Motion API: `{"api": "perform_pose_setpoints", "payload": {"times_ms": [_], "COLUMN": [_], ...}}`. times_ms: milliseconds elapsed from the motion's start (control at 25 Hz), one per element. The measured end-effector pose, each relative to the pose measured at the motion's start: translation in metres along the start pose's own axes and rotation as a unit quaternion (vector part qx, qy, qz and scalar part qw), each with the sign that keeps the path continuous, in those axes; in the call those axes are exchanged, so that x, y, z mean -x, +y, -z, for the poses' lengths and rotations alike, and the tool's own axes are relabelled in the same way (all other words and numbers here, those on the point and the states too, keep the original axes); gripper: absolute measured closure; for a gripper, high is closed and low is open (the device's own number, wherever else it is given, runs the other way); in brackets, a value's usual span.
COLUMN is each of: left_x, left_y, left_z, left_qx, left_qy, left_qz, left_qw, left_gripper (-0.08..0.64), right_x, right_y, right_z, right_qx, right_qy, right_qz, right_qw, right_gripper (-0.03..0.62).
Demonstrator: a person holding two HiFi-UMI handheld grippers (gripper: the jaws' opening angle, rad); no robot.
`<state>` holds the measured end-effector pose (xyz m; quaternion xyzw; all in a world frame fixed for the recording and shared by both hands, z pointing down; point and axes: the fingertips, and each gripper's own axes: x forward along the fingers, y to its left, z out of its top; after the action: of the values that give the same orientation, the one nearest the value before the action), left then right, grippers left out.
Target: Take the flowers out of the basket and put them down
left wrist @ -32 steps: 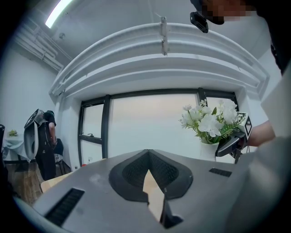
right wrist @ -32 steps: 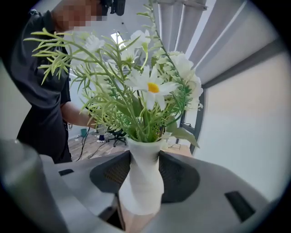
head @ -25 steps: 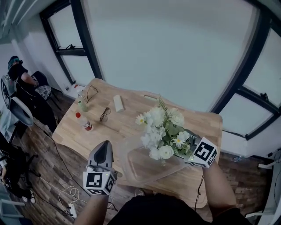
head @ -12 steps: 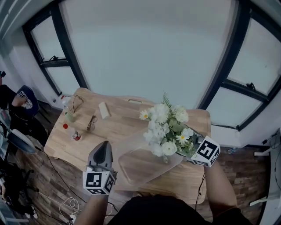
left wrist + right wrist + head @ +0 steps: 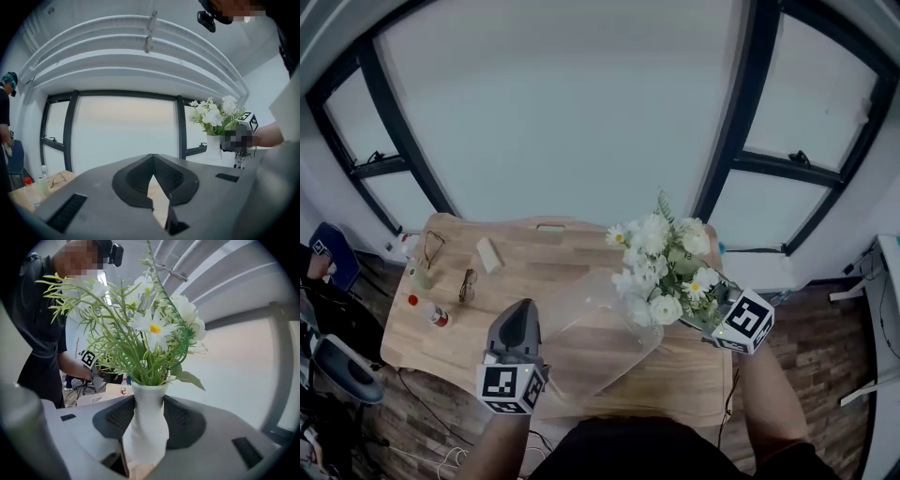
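Observation:
A bunch of white flowers [image 5: 661, 267] with green stems stands in a white vase [image 5: 146, 427]. My right gripper [image 5: 149, 404] is shut on the vase's body, pads against both sides, and holds it upright in the air. In the head view the right gripper [image 5: 703, 314] is above the right end of the clear plastic basket [image 5: 581, 347] on the wooden table [image 5: 525, 267]. My left gripper [image 5: 521, 307] hovers at the basket's left side, jaws together with nothing between them. The left gripper view shows the flowers [image 5: 213, 112] to the right of the left gripper [image 5: 151, 158].
At the table's left end lie two pairs of glasses [image 5: 467, 284], a small white box [image 5: 490, 254] and two small bottles [image 5: 434, 314]. A chair [image 5: 342, 370] stands on the wooden floor to the left. Large windows rise behind the table.
The right gripper has carried the vase of flowers a little up and to the right. The head view has swung, so the table sits lower and further left. The left gripper has stayed put.

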<state>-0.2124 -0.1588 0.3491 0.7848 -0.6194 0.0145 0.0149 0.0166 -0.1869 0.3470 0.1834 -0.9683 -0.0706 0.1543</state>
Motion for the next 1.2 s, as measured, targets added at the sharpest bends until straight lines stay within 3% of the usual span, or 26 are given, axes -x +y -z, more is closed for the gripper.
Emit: {"api": "perform_pose_setpoints", "payload": {"times_ms": [480,720,880,1080,1200], "left_x": [-0.028,-0.049,-0.053,-0.058,-0.058], "left_y": [0.007,-0.051,-0.064,-0.084,-0.100], "left_z": [0.026,0.016,0.019,0.023,0.025], "left_qx": [0.008,0.003,0.000,-0.002,0.018], "left_qy": [0.000,0.005,0.007,0.018,0.027], "left_qz": [0.061,0.078,0.088,0.099,0.110], "left_qw": [0.9981,0.9970,0.9961,0.9950,0.9934], "left_gripper": [0.555,0.555,0.555,0.555,0.555], "right_x": [0.017,0.078,0.093,0.107,0.111], "right_y": [-0.012,-0.037,-0.042,-0.045,-0.045], "right_z": [0.014,0.039,0.061,0.081,0.090], "right_qx": [-0.020,-0.035,-0.041,-0.056,-0.062], "right_qy": [0.002,0.008,0.018,0.019,0.016], "right_qz": [0.098,0.142,0.176,0.189,0.192], "right_qw": [0.995,0.989,0.983,0.980,0.979], "right_gripper": [0.377,0.379,0.377,0.378,0.377]}}
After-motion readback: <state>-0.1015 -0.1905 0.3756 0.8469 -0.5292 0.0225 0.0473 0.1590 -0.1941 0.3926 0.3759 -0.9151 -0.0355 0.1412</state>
